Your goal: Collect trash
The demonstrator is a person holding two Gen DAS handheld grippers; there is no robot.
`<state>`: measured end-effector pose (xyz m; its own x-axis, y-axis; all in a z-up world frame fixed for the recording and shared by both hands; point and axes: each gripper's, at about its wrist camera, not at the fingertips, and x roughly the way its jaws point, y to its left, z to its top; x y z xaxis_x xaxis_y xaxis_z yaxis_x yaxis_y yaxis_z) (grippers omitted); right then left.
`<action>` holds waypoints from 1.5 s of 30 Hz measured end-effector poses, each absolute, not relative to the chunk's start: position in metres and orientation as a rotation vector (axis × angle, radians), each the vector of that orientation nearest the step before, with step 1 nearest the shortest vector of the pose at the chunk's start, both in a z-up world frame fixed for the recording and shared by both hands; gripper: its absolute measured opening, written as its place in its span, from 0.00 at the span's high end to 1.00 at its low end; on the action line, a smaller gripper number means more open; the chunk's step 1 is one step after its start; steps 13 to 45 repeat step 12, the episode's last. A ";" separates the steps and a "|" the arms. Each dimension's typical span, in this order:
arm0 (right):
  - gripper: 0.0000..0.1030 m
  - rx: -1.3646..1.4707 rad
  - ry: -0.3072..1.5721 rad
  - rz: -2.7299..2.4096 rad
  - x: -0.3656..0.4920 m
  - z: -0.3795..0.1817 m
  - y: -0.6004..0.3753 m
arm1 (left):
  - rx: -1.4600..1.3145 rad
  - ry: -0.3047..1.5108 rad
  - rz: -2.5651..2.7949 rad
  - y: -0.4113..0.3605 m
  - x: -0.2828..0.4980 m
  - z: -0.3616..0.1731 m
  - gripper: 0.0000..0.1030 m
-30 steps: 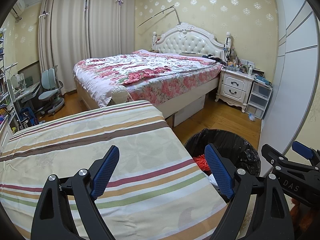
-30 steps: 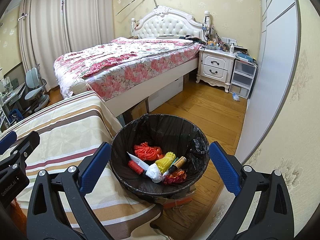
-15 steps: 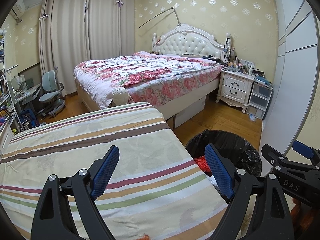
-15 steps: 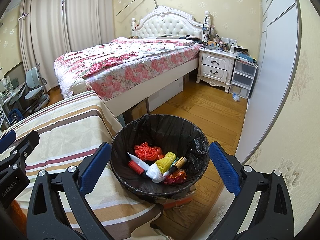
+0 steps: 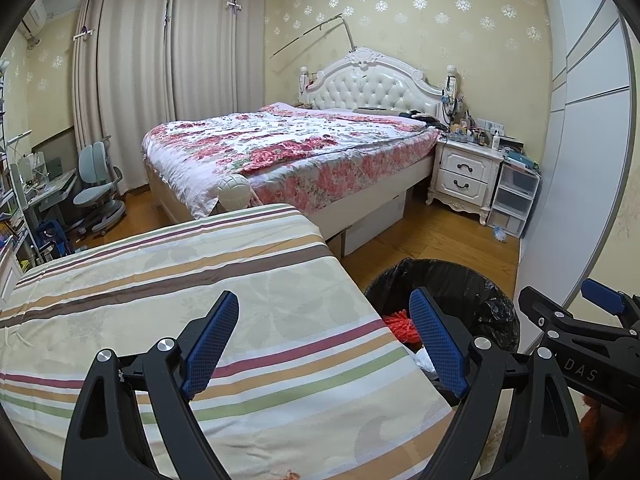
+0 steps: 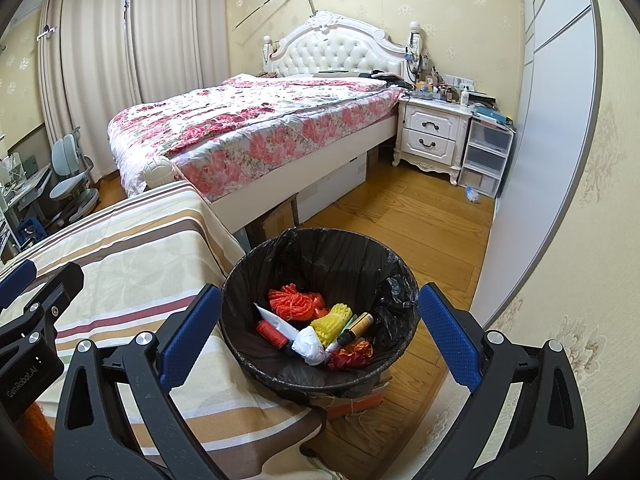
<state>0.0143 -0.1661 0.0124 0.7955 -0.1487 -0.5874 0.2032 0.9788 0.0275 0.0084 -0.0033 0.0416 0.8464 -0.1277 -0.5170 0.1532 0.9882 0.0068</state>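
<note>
A round bin with a black liner (image 6: 320,248) stands on the wooden floor beside the striped table cover (image 6: 132,264). Inside lie an orange yarn bundle (image 6: 294,302), a yellow foam net (image 6: 332,318), a red spool (image 6: 272,332), a crumpled white tissue (image 6: 308,346), a small brown bottle (image 6: 356,326) and red shiny wrap (image 6: 352,354). My right gripper (image 6: 320,336) hovers over the bin, open and holding nothing. My left gripper (image 5: 324,340) is open above the striped cover (image 5: 160,292), empty too. The bin (image 5: 460,284) shows at its right, partly hidden by the finger.
A floral bed (image 6: 256,128) fills the middle of the room, with a white nightstand (image 6: 434,136) and plastic drawers (image 6: 486,156) at its head. A wardrobe wall (image 6: 540,160) runs along the right. A desk chair (image 5: 96,184) stands at far left. Wooden floor (image 6: 408,224) lies beyond the bin.
</note>
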 end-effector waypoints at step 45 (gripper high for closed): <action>0.06 0.073 0.654 -0.131 0.029 0.010 -0.138 | 0.040 0.618 -0.088 0.027 0.024 0.030 0.18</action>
